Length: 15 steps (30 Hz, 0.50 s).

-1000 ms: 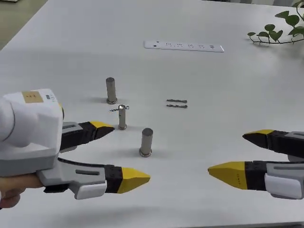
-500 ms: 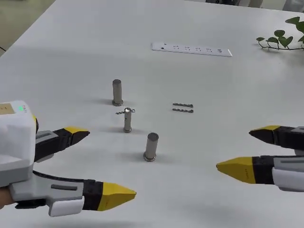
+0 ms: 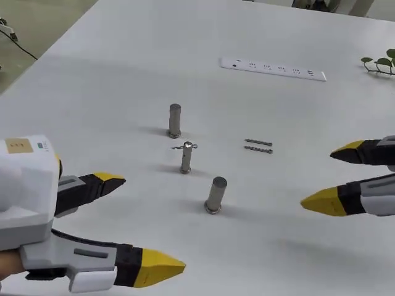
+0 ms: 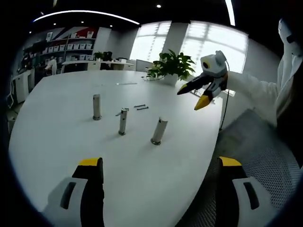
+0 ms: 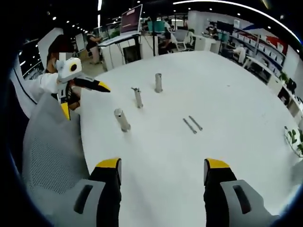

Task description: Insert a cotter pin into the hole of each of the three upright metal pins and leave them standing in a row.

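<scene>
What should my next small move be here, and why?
Probably bring the open right gripper over to the two loose cotter pins and pick one up. Only the middle pin carries one so far, and the loose ones lie nearest that gripper.

Plenty of bare white worktop [image 3: 92,80] on every side, so approach is easy from the front, left or right. The only stuff in the way is the three upright grey metal pins [image 3: 215,195], standing in a slanted row mid-table with a gap between each. The middle one has a wire cotter pin [image 3: 185,147] poking out sideways near its top. Just right of the row lie two loose cotter pins [image 3: 258,146], flat, with clear surface around them. The left gripper [image 3: 153,223] and right gripper [image 3: 318,178] hang wide-jawed, well apart from the pins. A white power strip [image 3: 273,69] and a green plant [image 3: 382,63] sit far back.
</scene>
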Tool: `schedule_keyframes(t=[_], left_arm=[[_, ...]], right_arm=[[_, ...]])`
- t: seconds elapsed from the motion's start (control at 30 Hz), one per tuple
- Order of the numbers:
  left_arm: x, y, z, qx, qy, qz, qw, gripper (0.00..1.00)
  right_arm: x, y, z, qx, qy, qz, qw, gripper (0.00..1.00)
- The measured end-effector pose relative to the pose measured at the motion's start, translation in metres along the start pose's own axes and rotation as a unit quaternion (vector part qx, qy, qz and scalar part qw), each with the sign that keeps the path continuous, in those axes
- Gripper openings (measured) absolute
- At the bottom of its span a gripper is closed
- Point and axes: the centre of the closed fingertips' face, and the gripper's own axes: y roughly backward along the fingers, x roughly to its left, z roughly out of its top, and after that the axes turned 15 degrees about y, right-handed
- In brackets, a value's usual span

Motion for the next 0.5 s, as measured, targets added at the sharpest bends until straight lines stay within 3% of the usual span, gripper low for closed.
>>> schedule_keyframes(t=[0.07,0.13,0.2,0.37,0.43,0.5], left_arm=[[0.002,0.003,-0.003,0.005,-0.001,0.003,1.0,0.99],[0.004,0.006,-0.003,0.005,-0.002,0.008,1.0,0.99],[0.006,0.009,-0.001,-0.002,0.001,0.012,0.9999,0.99],[0.008,0.013,0.001,-0.011,0.009,0.018,0.9997,0.99],[0.008,0.015,-0.001,-0.013,0.012,0.021,0.9996,0.99],[0.006,0.016,-0.003,-0.014,0.014,0.02,0.9996,0.99]], right_arm=[[-0.005,-0.006,-0.003,0.029,0.038,0.019,0.9987,0.65],[-0.01,-0.011,-0.002,0.044,0.046,0.03,0.9975,0.61],[-0.02,-0.018,0.008,0.033,0.067,0.029,0.9968,0.62],[-0.034,-0.033,0.021,0.035,0.084,0.046,0.9948,0.57],[-0.033,-0.04,0.025,0.036,0.094,0.067,0.9926,0.51],[-0.035,-0.045,0.028,0.035,0.094,0.071,0.9924,0.43]])
